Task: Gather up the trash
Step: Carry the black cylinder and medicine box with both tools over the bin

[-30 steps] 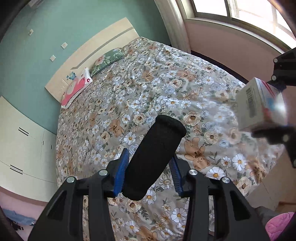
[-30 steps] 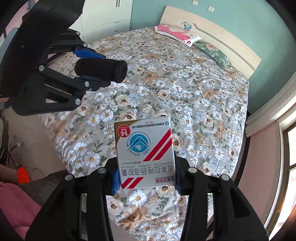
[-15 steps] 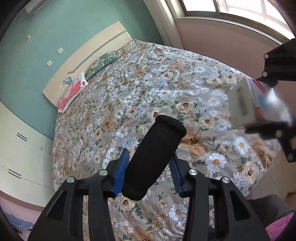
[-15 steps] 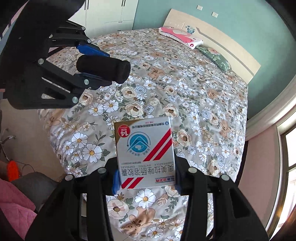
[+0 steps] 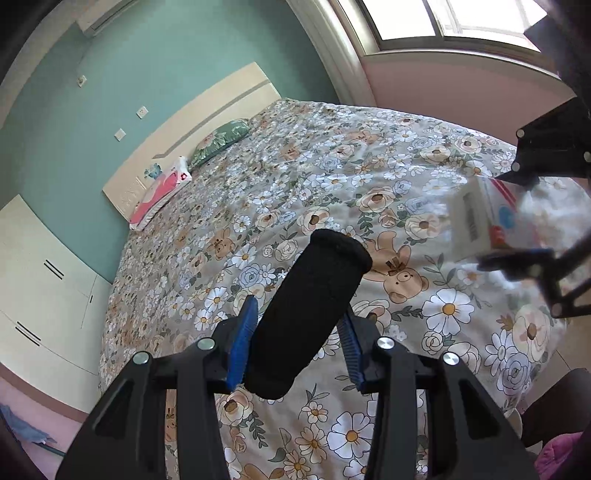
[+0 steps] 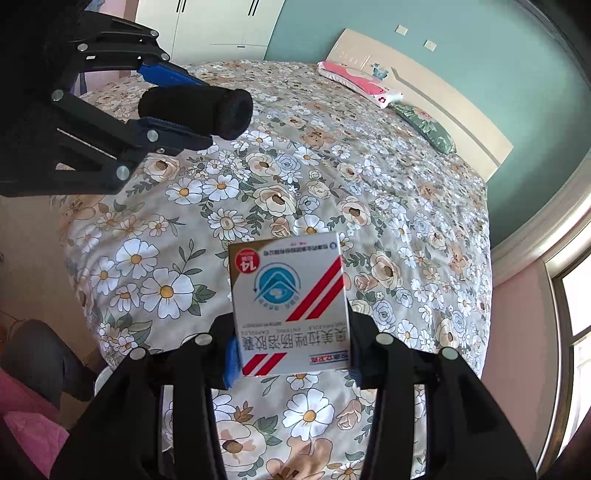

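My left gripper (image 5: 295,343) is shut on a black foam cylinder (image 5: 310,314), held above the foot of a floral bed. It also shows at upper left in the right wrist view, where the cylinder (image 6: 199,110) points right. My right gripper (image 6: 291,347) is shut on a white medicine box (image 6: 290,306) with red stripes and a blue logo. The box (image 5: 484,225) appears blurred at the right of the left wrist view. Both grippers hover over the bedspread.
The bed (image 5: 332,177) has a floral bear quilt, a pink pillow (image 5: 159,192) and a green pillow (image 5: 218,140) by the headboard. White wardrobes (image 5: 33,288) stand left. A window (image 5: 443,18) is beyond the bed. Pink cloth (image 6: 26,417) lies on the floor.
Both grippers have moved forward over the foot of the bed, still holding their objects. The views have tilted upwards, showing more wall and window.
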Demonstrator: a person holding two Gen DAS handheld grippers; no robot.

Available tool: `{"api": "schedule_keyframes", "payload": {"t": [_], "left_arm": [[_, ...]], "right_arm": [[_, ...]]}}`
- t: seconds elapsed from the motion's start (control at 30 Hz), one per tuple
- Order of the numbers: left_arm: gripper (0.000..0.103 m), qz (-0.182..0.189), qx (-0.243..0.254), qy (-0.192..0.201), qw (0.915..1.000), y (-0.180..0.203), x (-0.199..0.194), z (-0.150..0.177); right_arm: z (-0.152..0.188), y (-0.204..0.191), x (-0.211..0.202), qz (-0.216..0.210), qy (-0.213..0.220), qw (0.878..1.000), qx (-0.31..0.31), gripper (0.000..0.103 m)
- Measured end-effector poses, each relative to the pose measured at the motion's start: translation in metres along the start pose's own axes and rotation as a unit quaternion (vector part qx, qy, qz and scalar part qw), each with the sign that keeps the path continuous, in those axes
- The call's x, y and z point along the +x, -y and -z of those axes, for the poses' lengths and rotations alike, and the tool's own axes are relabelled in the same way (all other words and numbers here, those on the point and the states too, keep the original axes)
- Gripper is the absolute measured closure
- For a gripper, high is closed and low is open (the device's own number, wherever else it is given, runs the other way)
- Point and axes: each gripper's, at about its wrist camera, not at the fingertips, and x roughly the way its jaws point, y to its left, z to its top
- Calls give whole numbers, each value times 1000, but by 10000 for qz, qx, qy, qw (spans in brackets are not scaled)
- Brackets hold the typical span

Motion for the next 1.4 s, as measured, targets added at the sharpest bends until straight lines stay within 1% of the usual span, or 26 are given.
{"api": "schedule_keyframes", "payload": {"t": [0.07,0.13,0.2,0.3,0.37,0.47,0.63,0.77,0.97,1.07,1.13,1.2,1.3,1.4], "left_arm": [[58,-96,-69,91,9999,2,-22,10],[58,-84,-165,127,9997,1,-46,20],[58,-142,-244,94,9996,3,-71,29],[58,-408,-261,133,9987,12,-112,42],[58,-448,-327,184,9983,19,-141,51],[58,-557,-295,271,9976,34,-179,65],[58,-572,-285,380,9972,57,-230,91],[58,-485,-181,403,9979,77,-252,118],[58,-345,-106,290,9989,105,-258,153],[58,-163,-98,201,9996,120,-255,169],[58,-60,-71,137,9999,130,-249,180],[58,-42,-55,98,9999,138,-241,191],[58,163,-152,-127,9997,148,-219,206],[58,300,-243,-360,9986,157,-195,222]], "right_arm": [[7,-12,-17,30,110,9999,23,58],[14,-24,-40,26,206,9998,61,58],[18,-37,-67,0,282,9996,62,58],[24,-57,-115,26,439,9990,45,58],[30,-72,-146,36,529,9986,-18,58],[39,-98,-190,113,690,9974,-169,58],[59,-139,-245,129,841,9956,-384,58],[77,-168,-270,121,874,9947,-530,58],[109,-194,-283,2,813,9951,-564,58],[126,-197,-278,-100,725,9962,-463,58],[138,-199,-270,-141,619,9972,-405,58],[151,-202,-258,-245,480,9980,-331,58],[169,-205,-237,-513,300,9980,-199,58],[186,-210,-209,-694,94,9975,-107,58]]}}
